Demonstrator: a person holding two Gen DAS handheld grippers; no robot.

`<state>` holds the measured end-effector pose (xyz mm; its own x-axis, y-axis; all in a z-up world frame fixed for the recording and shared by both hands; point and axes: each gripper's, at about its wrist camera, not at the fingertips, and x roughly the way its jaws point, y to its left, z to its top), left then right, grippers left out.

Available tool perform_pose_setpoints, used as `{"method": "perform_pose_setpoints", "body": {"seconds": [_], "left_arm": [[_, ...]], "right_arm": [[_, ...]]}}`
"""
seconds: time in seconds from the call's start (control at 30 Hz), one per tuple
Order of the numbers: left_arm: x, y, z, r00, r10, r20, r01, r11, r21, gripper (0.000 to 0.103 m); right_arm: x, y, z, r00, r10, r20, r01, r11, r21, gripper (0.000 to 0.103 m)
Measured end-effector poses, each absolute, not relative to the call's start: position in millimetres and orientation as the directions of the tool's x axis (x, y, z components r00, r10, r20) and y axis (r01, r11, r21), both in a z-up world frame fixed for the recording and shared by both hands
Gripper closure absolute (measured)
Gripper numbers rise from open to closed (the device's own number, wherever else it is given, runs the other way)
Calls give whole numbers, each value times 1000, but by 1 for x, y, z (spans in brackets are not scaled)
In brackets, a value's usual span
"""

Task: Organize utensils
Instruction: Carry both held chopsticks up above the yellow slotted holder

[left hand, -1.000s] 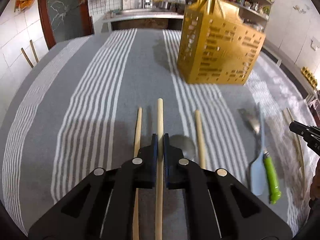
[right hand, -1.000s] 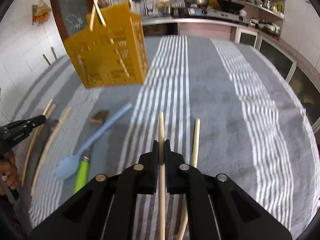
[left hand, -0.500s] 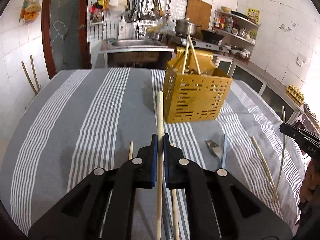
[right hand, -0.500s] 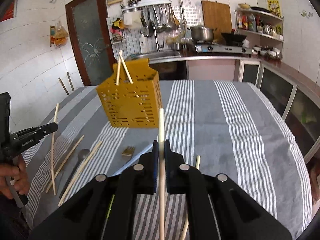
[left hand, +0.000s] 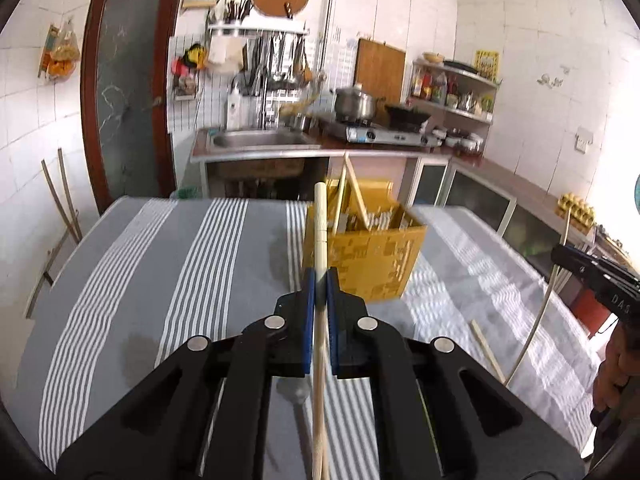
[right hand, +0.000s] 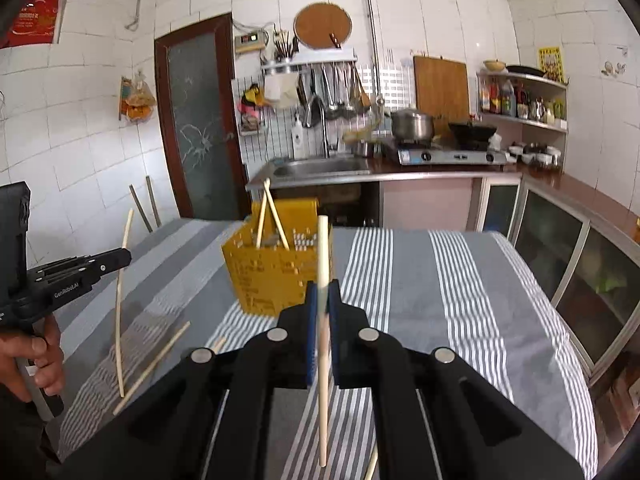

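We hold one wooden chopstick (left hand: pixel 320 232) pinched in the left tool (left hand: pixel 320 280) and another chopstick (right hand: pixel 323 256) pinched in the right tool (right hand: pixel 323 292), both raised above the striped worktop (right hand: pixel 420 280) (tips pointing toward the yellow utensil basket (right hand: pixel 264 276) just ahead).

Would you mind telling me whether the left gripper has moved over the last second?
Yes. The left gripper, shut on a chopstick, has risen from the striped tablecloth and tilted up toward the yellow basket.
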<state>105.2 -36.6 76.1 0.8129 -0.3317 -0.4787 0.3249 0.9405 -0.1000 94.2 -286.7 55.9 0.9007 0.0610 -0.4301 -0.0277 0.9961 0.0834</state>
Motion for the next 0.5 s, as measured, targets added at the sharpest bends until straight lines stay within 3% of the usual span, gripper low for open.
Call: {"method": "perform_pose_setpoints", "body": {"seconds": [0.5], "left_arm": [[134, -63, 131, 861, -349, -371, 341, 936, -88, 98]], "right_arm": [[123, -279, 104, 937, 88, -338, -70, 995, 64, 97]]}}
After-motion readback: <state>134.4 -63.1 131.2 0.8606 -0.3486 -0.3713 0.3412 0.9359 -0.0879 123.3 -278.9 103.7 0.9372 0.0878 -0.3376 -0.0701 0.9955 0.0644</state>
